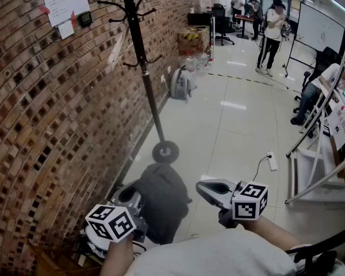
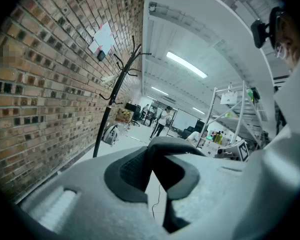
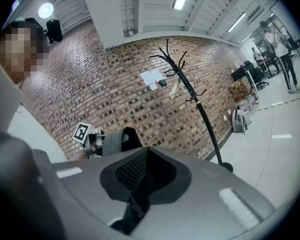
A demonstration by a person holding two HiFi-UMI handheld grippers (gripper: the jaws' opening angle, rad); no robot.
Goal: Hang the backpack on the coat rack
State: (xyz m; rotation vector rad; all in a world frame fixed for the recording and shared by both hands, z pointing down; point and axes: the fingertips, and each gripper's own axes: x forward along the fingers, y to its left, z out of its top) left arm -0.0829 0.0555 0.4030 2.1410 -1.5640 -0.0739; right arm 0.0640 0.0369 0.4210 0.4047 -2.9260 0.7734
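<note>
A black coat rack stands against the brick wall, its round base on the pale floor. The dark grey backpack hangs low in front of me, short of the rack. My left gripper is at its left side, shut on a dark strap of the backpack that shows between the pads. My right gripper is held level to the right of the bag, shut and holding nothing. The right gripper view shows the rack, the backpack and the right gripper's closed jaws.
A second, light grey backpack leans on the wall beyond the rack. A white shelving frame and a power strip are on the right. Several people and cardboard boxes are further down the room.
</note>
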